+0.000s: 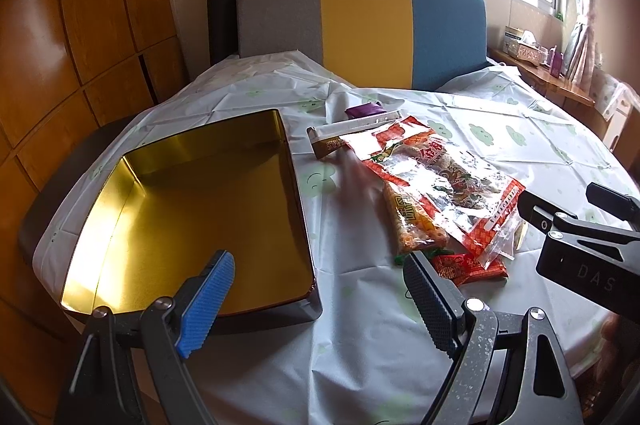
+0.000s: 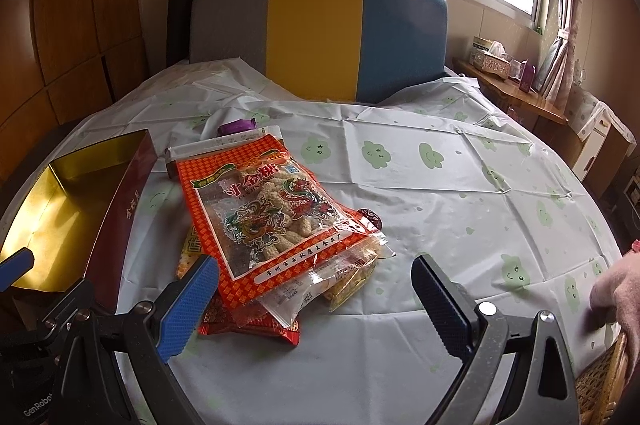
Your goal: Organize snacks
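Note:
An empty gold-lined tin box (image 1: 192,209) with a dark red outside (image 2: 120,209) stands on the table at the left. Right of it lies a pile of snacks: a large red bag with dragon print (image 2: 264,209) (image 1: 440,181) on top, an orange packet (image 1: 412,225), a small red packet (image 1: 472,265) (image 2: 248,325) and a yellow packet (image 2: 352,281) beneath, and a purple wrapper (image 1: 366,110) (image 2: 236,126) behind. My left gripper (image 1: 320,305) is open, between the tin's near corner and the pile. My right gripper (image 2: 316,305) is open around the pile's near edge, holding nothing.
The round table wears a white cloth with green cloud faces (image 2: 440,185). A chair with a grey, yellow and blue back (image 2: 320,37) stands behind it. A wooden shelf with a tissue box (image 2: 492,61) is at the right. A gloved hand (image 2: 616,289) rests at the table's right edge.

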`<state>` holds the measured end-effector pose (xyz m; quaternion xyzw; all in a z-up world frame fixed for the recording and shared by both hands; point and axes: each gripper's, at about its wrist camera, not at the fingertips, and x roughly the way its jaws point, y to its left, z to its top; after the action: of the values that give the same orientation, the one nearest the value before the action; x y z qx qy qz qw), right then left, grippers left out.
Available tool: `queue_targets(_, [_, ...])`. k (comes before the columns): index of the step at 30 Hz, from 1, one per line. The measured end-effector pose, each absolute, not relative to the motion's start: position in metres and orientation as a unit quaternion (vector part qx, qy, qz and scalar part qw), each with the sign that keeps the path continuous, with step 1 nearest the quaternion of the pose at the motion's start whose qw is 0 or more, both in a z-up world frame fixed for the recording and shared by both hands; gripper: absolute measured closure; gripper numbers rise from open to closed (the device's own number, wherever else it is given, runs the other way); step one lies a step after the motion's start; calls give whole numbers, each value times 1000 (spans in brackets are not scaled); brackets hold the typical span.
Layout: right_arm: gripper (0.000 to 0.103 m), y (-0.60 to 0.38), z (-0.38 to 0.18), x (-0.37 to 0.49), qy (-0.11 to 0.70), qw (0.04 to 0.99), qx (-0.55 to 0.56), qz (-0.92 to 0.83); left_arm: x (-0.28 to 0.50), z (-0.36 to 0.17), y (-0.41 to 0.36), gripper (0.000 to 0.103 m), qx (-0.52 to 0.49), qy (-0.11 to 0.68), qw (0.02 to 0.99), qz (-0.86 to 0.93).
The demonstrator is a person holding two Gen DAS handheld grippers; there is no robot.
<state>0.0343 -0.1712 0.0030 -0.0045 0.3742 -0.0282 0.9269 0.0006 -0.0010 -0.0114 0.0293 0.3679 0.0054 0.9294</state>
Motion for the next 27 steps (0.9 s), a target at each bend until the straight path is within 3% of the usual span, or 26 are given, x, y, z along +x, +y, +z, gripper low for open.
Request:
queue_targets(18, [4,-210,16,66,397,917,-26,1,12,-10,-8,16,26,384,922,-29])
queue_targets(27, [4,-293,3,123,437,899,1,-7,56,-14,-28,44,-31,442,890,-108])
